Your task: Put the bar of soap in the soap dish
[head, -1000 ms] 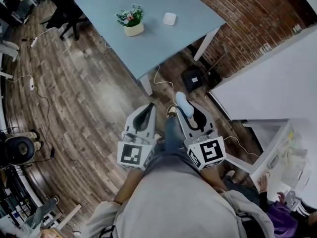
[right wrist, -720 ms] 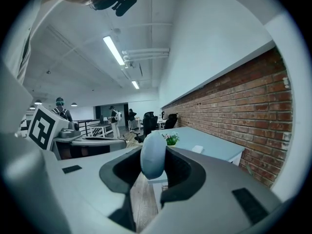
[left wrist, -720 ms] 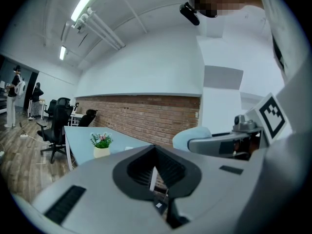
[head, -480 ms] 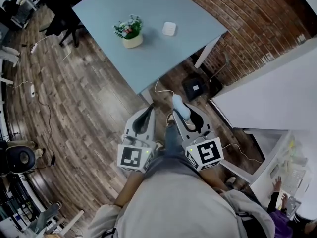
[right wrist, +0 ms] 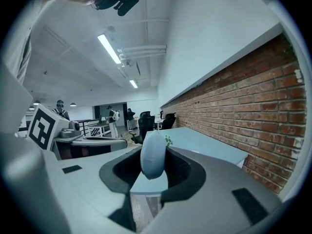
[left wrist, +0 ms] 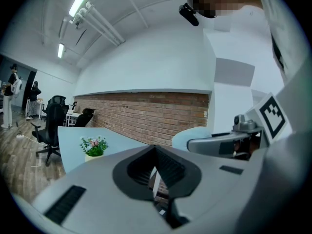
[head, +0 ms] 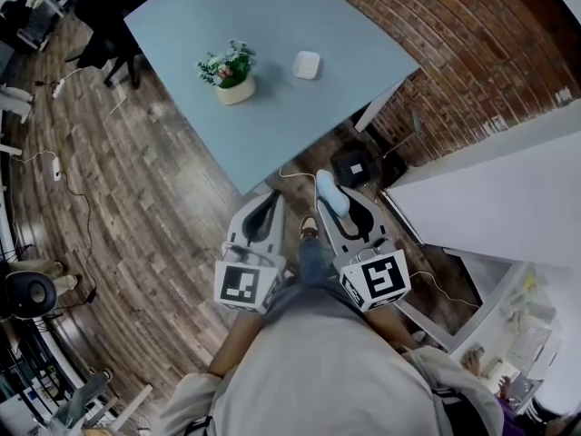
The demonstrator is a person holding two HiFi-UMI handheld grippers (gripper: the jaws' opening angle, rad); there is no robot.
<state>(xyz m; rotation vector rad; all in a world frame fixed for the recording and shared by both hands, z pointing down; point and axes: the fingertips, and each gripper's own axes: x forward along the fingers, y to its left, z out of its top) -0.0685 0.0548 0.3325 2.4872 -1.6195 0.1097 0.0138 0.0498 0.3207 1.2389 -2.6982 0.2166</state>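
Observation:
My right gripper [head: 338, 209] is shut on a pale blue bar of soap [head: 329, 193], which stands on edge between the jaws [right wrist: 153, 155]. My left gripper [head: 265, 214] is shut with nothing in it, its jaws meeting in the left gripper view [left wrist: 155, 165]. Both are held close to my body, short of the light blue table [head: 272, 89]. A small white soap dish [head: 308, 64] sits on the table's far right part.
A potted plant [head: 230, 74] in a cream pot stands on the table left of the dish. A brick wall [head: 472, 53] runs along the right. A black box [head: 352, 163] and cables lie on the wooden floor by a table leg [head: 379, 118].
The table, plant and dish have shifted slightly lower-left in the head view as I step closer. Both grippers keep their pose, the soap still held.

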